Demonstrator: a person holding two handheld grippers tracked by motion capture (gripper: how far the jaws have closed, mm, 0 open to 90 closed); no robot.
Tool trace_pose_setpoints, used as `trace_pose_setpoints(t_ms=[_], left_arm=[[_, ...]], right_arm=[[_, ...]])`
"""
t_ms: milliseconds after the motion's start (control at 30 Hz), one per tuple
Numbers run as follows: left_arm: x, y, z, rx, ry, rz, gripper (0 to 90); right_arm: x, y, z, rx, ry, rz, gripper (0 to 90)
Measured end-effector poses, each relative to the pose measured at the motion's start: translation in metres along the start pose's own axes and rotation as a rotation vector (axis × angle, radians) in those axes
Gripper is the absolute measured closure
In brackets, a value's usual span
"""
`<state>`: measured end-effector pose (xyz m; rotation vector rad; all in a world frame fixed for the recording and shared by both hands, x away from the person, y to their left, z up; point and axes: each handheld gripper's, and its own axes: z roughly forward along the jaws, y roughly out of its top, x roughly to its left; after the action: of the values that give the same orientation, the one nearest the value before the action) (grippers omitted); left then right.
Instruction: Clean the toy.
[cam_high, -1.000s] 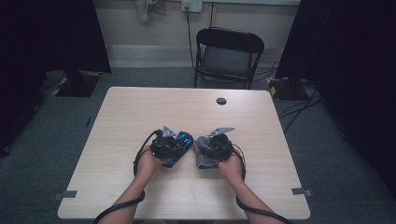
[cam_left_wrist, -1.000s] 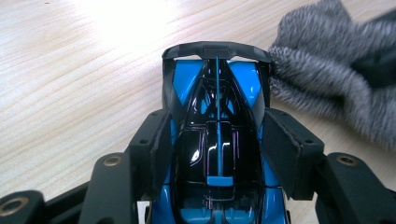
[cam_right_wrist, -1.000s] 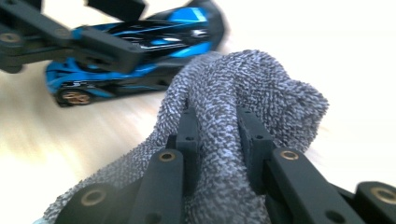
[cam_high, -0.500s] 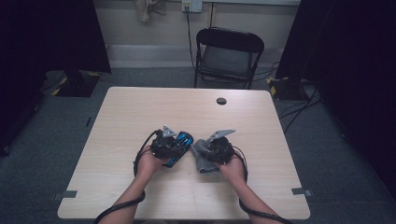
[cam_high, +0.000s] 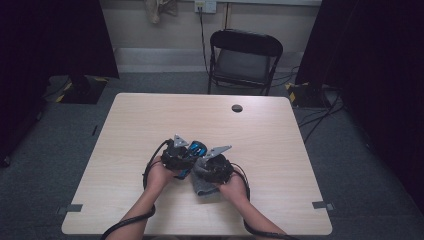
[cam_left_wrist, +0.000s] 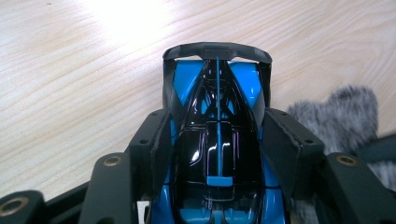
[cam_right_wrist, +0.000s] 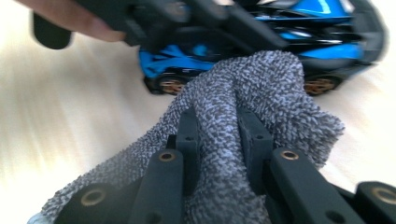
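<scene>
Since the earlier high view the right gripper (cam_high: 203, 167) has swung in toward the left one, carrying its cloth up against the toy car, so the two grippers that sat slightly apart now sit side by side, near the counter's near edge and about midway along it.

At the left, the left gripper (cam_high: 186, 150) is clamped on the glossy blue-and-black toy racing car (cam_left_wrist: 217, 140): in the left gripper view its two black jaws press the car's flanks, with the nose and front wing pointing away over the pale wood-grain counter (cam_high: 150, 120). The car sits low, on or just above the counter surface; I cannot tell which.

To the right, the right gripper (cam_right_wrist: 217, 126) pinches a fold of the grey, speckled terry cloth (cam_right_wrist: 261, 88) between its closed jaws. In the right gripper view the cloth's bunched end lies against the car's side, between its two gold-hubbed wheels, and the blur suggests motion.

The step in hand looks like wiping the car's body with the cloth while the left gripper steadies it. The next move, as I judge it, calls for sweeping the cloth along the flank with light pressure, keeping the left grip firm so the car does not twist or slip, and turning the car to present another side.
</scene>
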<state>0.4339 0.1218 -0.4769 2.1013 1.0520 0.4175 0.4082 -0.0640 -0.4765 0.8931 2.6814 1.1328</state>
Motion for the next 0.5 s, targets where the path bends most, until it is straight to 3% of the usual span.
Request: trace_pose_setpoints(t_ms=[500], left_arm=[[-0.001, 0.0, 0.001, -0.006, 0.002, -0.008, 43.5]], right_arm=[[0.023, -0.005, 0.002, -0.014, 0.143, -0.041, 73.6]])
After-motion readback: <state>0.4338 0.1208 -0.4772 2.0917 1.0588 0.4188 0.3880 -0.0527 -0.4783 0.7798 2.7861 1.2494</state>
